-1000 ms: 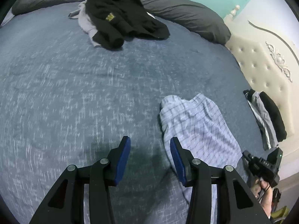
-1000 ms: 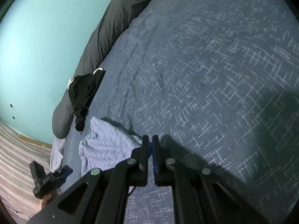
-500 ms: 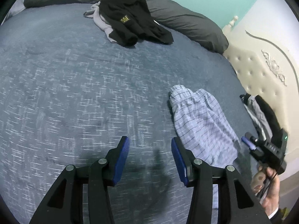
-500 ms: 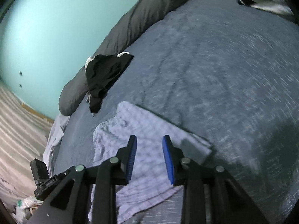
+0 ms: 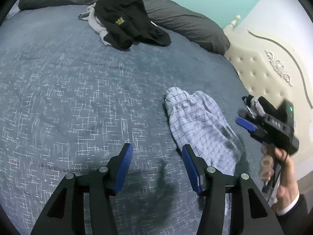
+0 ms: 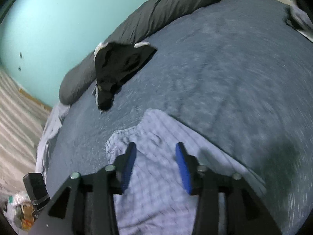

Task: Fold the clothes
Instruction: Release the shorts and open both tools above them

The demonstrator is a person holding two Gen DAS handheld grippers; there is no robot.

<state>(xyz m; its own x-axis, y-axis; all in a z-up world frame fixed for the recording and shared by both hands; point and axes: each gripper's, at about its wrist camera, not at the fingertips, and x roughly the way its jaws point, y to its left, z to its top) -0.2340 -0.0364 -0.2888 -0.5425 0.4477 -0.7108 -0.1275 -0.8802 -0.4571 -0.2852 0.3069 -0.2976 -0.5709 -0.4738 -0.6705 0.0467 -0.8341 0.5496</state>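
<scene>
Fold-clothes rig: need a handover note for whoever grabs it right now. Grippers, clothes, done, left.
Left hand-held gripper: open, empty, over bare bedspread just left of the checked garment.
Right hand-held gripper: open, empty, above the checked garment, holding nothing.
Checked garment: lying on the bed in a long narrow shape, near the headboard side; fold state unclear.
Black garment: heaped on a grey one by the pillows, unfolded.
Small dark pile behind the right hand-held gripper: hard to read.
Left: finish the checked garment, then the heap.
</scene>
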